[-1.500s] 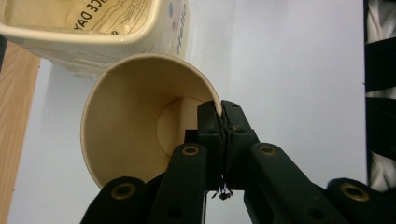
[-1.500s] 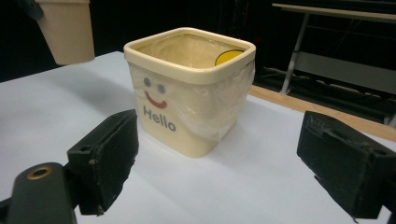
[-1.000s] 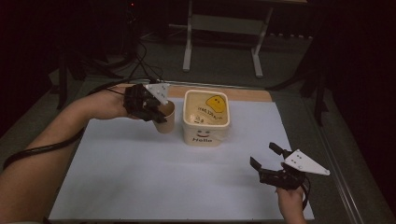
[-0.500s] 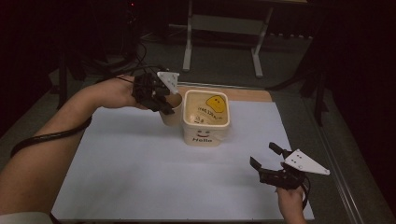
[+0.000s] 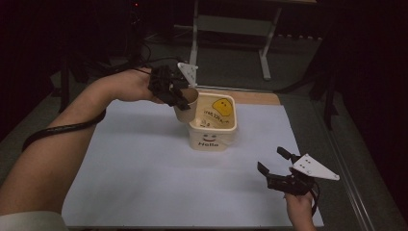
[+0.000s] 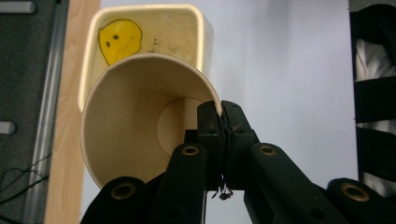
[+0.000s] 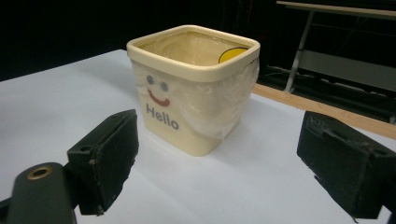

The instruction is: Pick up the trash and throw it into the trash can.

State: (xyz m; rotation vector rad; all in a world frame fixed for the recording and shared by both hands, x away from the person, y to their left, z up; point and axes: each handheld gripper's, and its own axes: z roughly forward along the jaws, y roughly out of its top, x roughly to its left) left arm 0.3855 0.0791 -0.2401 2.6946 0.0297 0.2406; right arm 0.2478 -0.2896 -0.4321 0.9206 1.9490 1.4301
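Left hand-held gripper (image 5: 179,96): I've got it pinched on the paper cup's (image 5: 186,105) rim.
Paper cup: tilted, off the surface, at the near-left edge of the "Hello" tub (image 5: 212,122).
Right hand-held gripper (image 5: 274,166): jaws wide, nothing between them, well apart from tub.

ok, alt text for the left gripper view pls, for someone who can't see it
The left gripper is shut, pinching the rim of a paper cup whose open mouth faces the camera, showing it is empty. Beyond the cup stands a cream square tub with a yellow smiley face inside, on a white sheet with a wooden strip along its edge.
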